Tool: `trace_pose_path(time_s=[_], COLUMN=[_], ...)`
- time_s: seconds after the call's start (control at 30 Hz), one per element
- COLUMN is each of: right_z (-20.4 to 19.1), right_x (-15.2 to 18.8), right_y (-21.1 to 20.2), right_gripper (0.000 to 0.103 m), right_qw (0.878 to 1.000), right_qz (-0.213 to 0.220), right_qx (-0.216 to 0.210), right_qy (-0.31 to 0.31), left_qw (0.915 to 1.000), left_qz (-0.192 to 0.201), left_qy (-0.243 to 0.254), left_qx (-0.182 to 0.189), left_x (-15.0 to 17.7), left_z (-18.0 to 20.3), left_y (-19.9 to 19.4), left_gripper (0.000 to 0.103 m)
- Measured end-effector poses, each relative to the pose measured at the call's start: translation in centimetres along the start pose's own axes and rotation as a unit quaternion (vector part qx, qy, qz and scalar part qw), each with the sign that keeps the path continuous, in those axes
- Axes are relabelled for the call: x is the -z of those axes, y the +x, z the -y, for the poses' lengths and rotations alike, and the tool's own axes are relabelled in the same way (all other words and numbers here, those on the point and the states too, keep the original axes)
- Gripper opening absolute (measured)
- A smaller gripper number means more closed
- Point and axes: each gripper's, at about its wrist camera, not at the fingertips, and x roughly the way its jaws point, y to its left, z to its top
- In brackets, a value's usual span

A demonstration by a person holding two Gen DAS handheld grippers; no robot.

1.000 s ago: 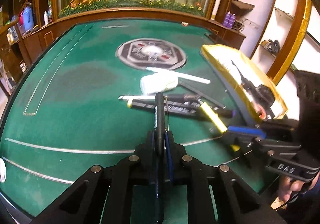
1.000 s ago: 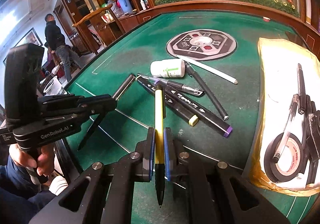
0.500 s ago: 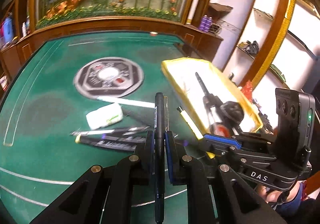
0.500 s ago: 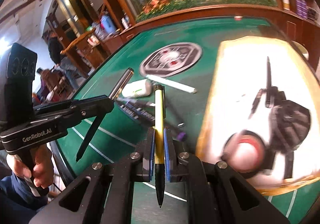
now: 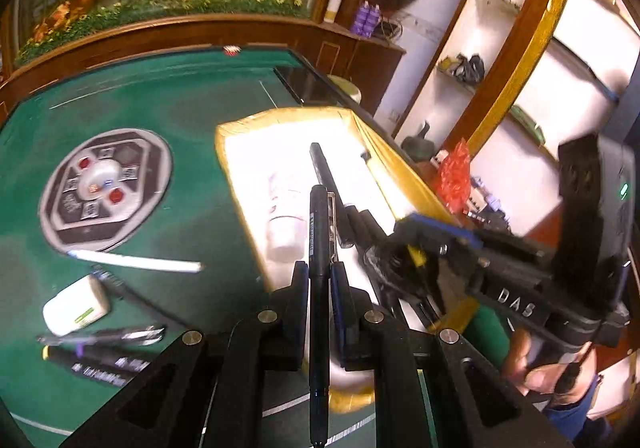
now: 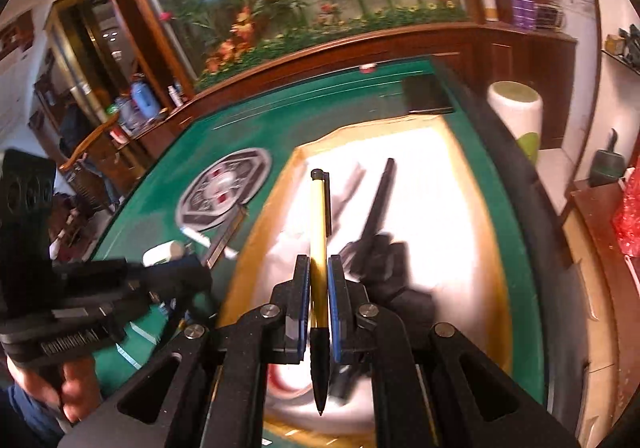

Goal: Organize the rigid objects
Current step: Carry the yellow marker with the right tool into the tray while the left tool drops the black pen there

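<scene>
Two hand-held grippers, each pinching one pen, both above the gold-rimmed tray (image 5: 404, 171) at the right side of the green felt table (image 5: 168, 95).

Left gripper (image 5: 320, 280): jaws pressed together on a black pen (image 5: 319, 248), which lies lengthwise between the blue pads with its cap end pointing forward over the tray's white floor and its other end running back under the camera. Clip visible on the pen's right side.

Right gripper (image 6: 319, 280): jaws pressed together on a yellow pen (image 6: 318, 215), black clip on its right side, black grip and tip pointing back toward the camera. It hangs above the tray's floor, off the surface. In the left wrist view this gripper sits just right of the left one, held by a hand (image 5: 536, 372) at the lower right edge.

Tray contents, partly blurred: one long black pen (image 6: 380, 199) lying diagonally, a dark cluster of further items (image 6: 384, 260) below it, and a roll of tape (image 6: 280, 380) partly hidden behind the right gripper's frame.

Table, left of the tray: round black and grey centre panel (image 5: 106, 187); white stick (image 5: 136, 262) just below it; small white bottle (image 5: 76, 308) with a green label lying on its side; two dark markers (image 5: 100, 352) side by side nearest the camera. All rest on the felt, outside the tray.
</scene>
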Motion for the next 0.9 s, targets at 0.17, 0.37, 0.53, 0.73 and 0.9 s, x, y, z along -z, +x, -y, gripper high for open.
trace_pose_path(time_s=[0.17,0.37,0.53,0.73,0.9], right_z=[2.5,3.9,4.2,4.6,4.2], right_x=[-1.4,-1.8,-1.9,-1.9,-2.0], right_y=[2.4,3.3,3.7,4.0,3.2], right_gripper=[0.008,0.008,0.008,0.008,0.009], right_qw=[0.999,0.999,0.998,0.998,0.997], right_qz=[-0.018,-0.025,-0.025,-0.028,-0.019], right_qx=[0.029,0.038,0.049,0.054,0.063], right_qy=[0.019,0.029,0.029,0.035,0.032], left_qw=[0.9996,0.9994,0.9992,0.9988,0.999], left_qz=[-0.025,-0.034,-0.039,-0.045,-0.039], left_qy=[-0.008,-0.005,-0.007,-0.018,-0.023], left_qx=[-0.006,-0.009,-0.01,-0.01,-0.005], left_x=[-0.7,-0.9,-1.0,-0.9,-1.1], left_z=[0.6,1.0,1.2,0.6,0.5], left_y=[3.5,5.1,5.9,6.6,5.7], left_gripper=[0.01,0.01,0.01,0.01,0.033])
